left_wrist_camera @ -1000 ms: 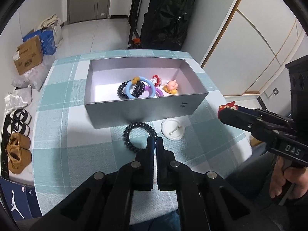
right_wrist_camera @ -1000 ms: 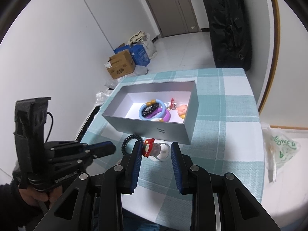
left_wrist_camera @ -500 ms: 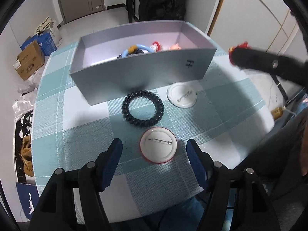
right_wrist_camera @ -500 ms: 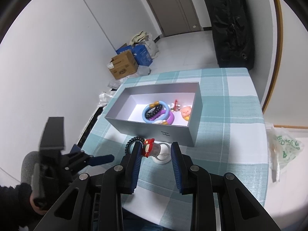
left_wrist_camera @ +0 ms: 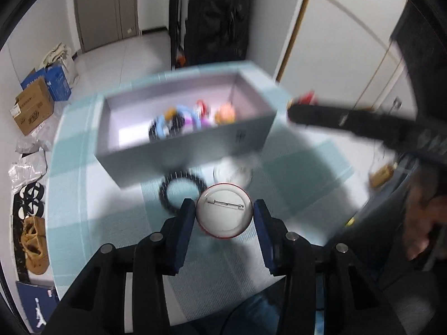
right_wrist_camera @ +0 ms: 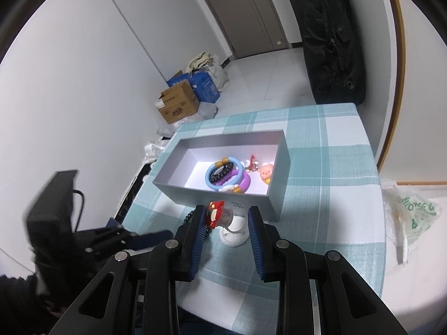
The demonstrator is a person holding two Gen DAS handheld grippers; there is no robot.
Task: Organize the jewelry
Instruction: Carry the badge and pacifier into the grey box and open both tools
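Observation:
My left gripper (left_wrist_camera: 225,215) is shut on a round white pin badge (left_wrist_camera: 224,213) with a red rim, held above the checked table. Past it lie a black coil hair tie (left_wrist_camera: 181,191) and a second white badge (left_wrist_camera: 233,171) in front of the grey box (left_wrist_camera: 178,150). The box (right_wrist_camera: 223,192) holds blue, purple and black rings (right_wrist_camera: 226,176) and small charms (right_wrist_camera: 264,171). My right gripper (right_wrist_camera: 226,219) is shut on a red charm with a clear ring (right_wrist_camera: 219,215), just before the box's near wall. The left gripper also shows in the right wrist view (right_wrist_camera: 148,237).
The table has a teal and white checked cloth (right_wrist_camera: 329,162). Cardboard boxes (right_wrist_camera: 178,106) and shoes (left_wrist_camera: 33,237) lie on the floor to the left. A black bag (right_wrist_camera: 332,39) stands beyond the table. A plastic bag (right_wrist_camera: 410,212) lies to the right.
My left gripper opened, came down around the red-rimmed badge, closed on it and lifted it. The right gripper has held the red charm nearly still.

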